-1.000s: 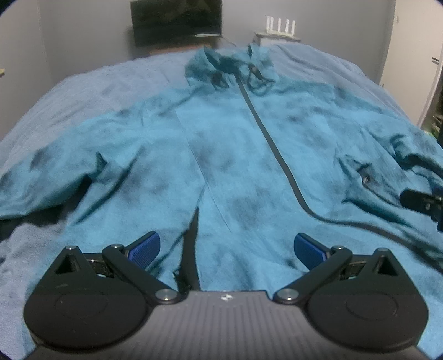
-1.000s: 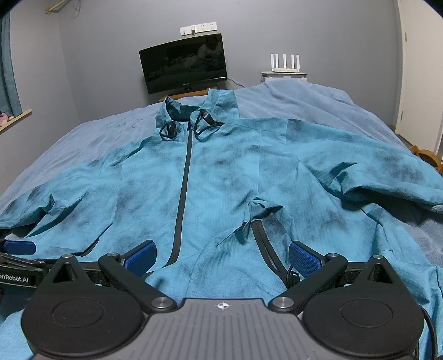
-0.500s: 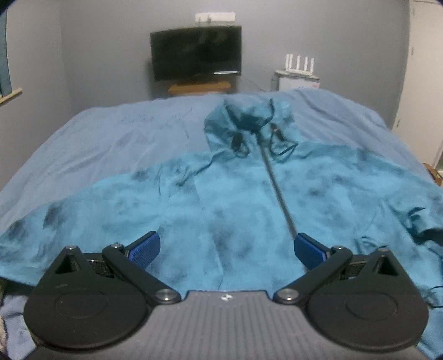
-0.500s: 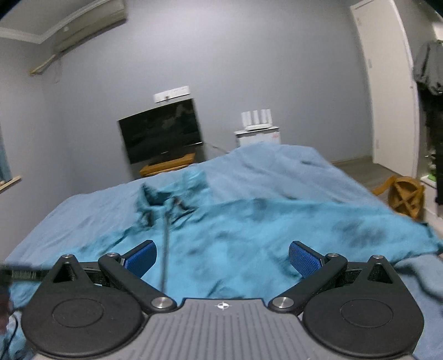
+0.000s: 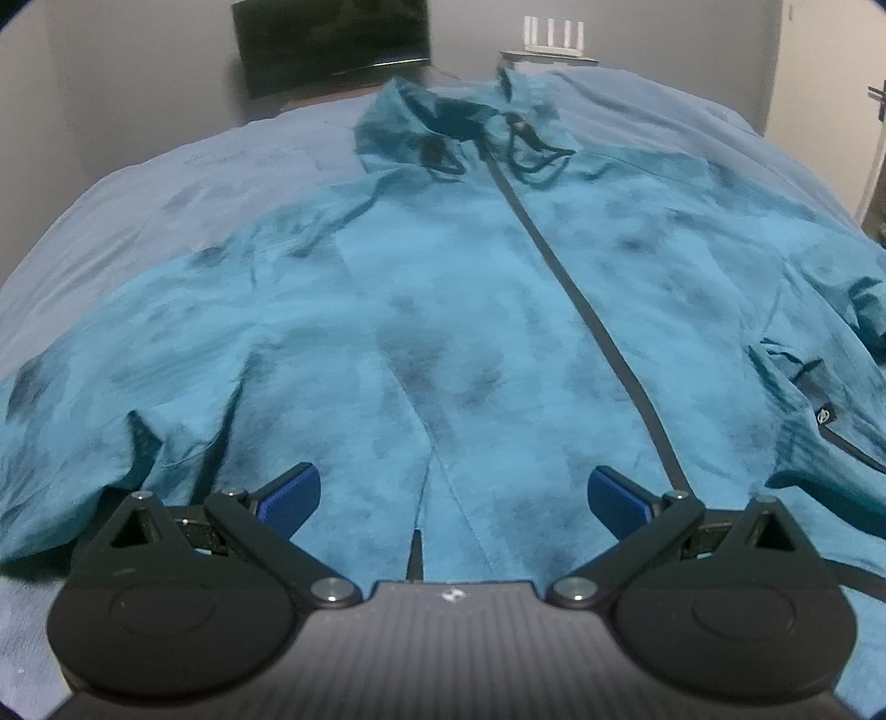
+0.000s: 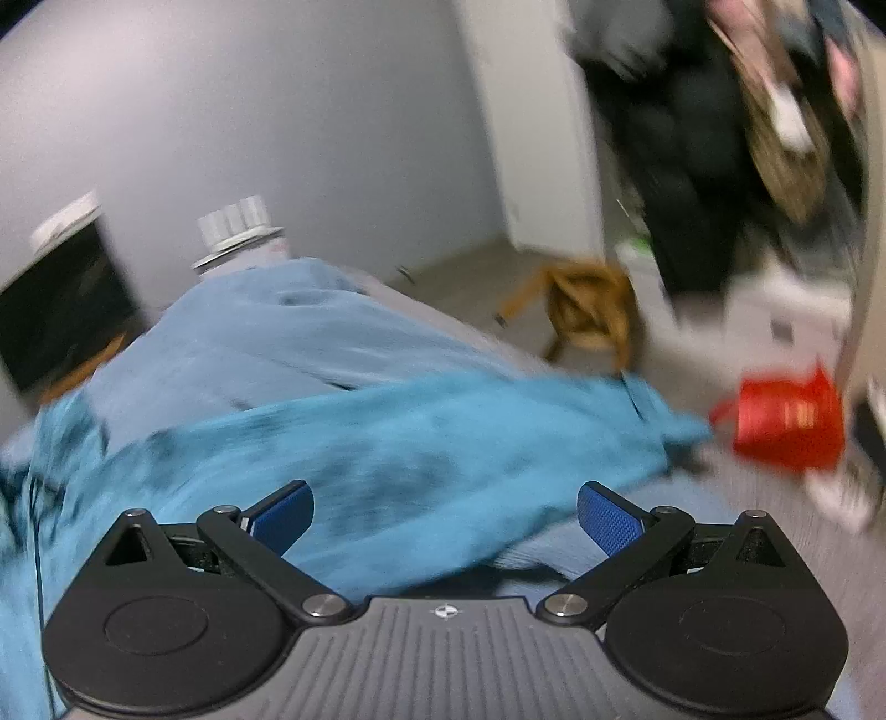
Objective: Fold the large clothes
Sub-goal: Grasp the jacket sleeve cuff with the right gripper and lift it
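Note:
A large teal jacket (image 5: 454, 310) with dark blotches and a black front zipper (image 5: 587, 310) lies spread face up on the bed, collar at the far end. My left gripper (image 5: 453, 493) is open and empty, low over the jacket's hem left of the zipper. In the blurred right wrist view, the jacket's right sleeve (image 6: 421, 443) stretches toward the bed's right edge. My right gripper (image 6: 446, 512) is open and empty above that sleeve.
The blue bedspread (image 5: 232, 183) lies under the jacket. A dark monitor (image 5: 332, 39) and a white router (image 5: 554, 33) stand beyond the bed. On the floor to the right are a wooden stool (image 6: 587, 310) and a red bag (image 6: 786, 421); dark clothes (image 6: 681, 144) hang above.
The right gripper has swung to the right, from facing the jacket front to facing its right sleeve and the floor. The left gripper tilted up, then came back down over the hem.

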A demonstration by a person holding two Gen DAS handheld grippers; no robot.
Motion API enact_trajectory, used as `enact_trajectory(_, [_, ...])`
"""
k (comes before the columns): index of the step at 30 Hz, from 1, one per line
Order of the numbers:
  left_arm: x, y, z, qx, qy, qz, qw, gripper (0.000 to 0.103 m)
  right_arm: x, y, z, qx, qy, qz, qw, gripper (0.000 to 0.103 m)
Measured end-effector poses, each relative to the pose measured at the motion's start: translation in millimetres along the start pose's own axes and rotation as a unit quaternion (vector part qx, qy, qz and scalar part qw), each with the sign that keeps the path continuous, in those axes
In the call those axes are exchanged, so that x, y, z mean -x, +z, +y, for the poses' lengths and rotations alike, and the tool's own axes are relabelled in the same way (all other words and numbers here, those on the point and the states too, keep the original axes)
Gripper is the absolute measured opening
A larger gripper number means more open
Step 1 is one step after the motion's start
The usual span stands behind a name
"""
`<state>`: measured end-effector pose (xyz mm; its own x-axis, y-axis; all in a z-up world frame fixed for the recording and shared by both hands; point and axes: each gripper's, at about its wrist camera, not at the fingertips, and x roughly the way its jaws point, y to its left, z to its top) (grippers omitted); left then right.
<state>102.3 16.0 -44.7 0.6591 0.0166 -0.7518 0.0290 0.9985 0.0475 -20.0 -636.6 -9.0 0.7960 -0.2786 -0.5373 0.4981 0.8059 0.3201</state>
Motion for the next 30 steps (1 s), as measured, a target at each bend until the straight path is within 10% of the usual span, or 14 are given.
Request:
enact_trajectory(12, [-25,8,11,0.031,-0.025,0.047,0.9981,0.103,-103,-5,-60,-0.149,-0.021,0.054,0.987,0.054])
enact_trajectory(24, [-32,8,10,0.024,-0.027,0.055,0.9979,0.103,-152,-9,-46,-0.131,-0.079,0.036,0.988,0.061])
enact_trajectory(30, [-31,7,8,0.020,-0.025,0.049,0.9983,0.103,-152,3,-31,-0.076,-0.121,-0.017,0.990,0.014])
